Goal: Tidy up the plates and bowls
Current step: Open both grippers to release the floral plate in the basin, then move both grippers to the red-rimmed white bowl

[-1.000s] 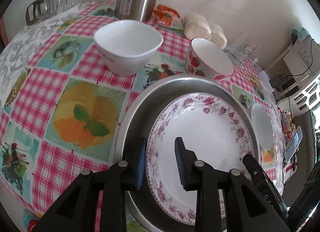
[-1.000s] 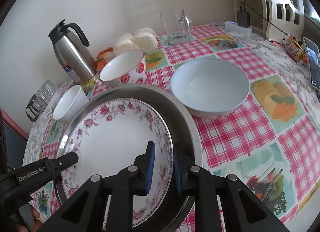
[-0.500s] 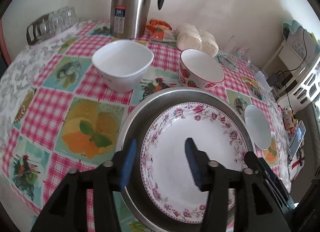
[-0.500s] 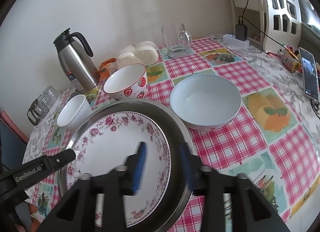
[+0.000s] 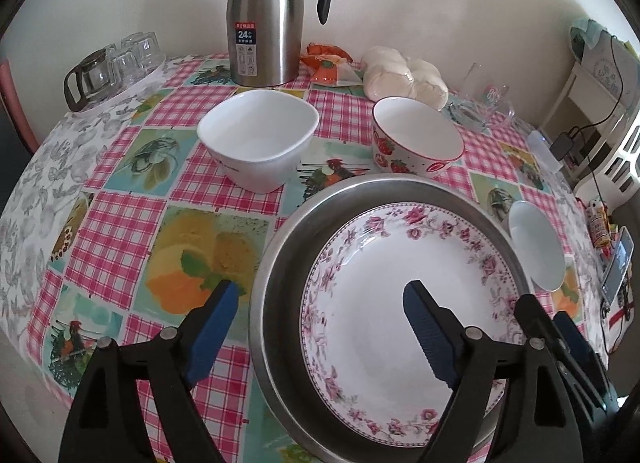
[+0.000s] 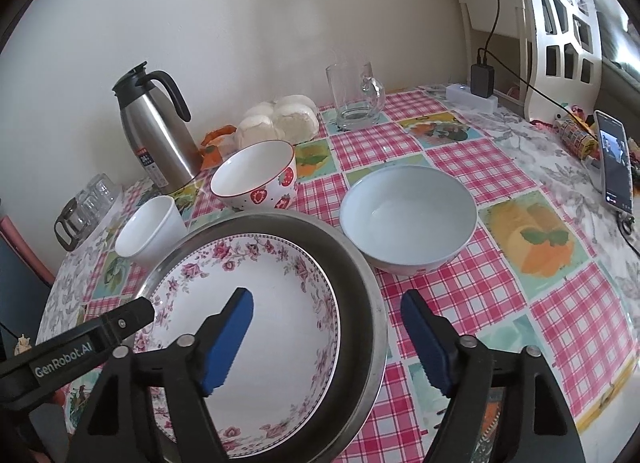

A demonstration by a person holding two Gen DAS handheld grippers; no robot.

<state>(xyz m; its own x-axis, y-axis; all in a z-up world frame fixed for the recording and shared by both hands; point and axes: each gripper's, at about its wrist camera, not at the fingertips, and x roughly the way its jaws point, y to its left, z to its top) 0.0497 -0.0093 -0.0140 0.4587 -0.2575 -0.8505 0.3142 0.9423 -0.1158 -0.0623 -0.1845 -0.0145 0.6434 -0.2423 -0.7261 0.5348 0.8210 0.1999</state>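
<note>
Both grippers, left gripper (image 5: 320, 327) and right gripper (image 6: 326, 337), are opening their fingers, releasing the floral plate (image 5: 404, 303) nested in the steel basin (image 5: 280, 263) near the counter's front edge.

Both grippers straddle opposite rims of the steel tray (image 5: 276, 263), jaws opening, pads off it. Beyond the left gripper (image 5: 316, 323) fingertips, the square white bowl (image 5: 258, 139) and strawberry bowl (image 5: 416, 143) block the way ahead; bare tablecloth (image 5: 120, 231) lies open outside its left finger. Ahead of the right gripper (image 6: 326, 327) stands the pale blue bowl (image 6: 408, 215); checked cloth outside its right finger is free.
</note>
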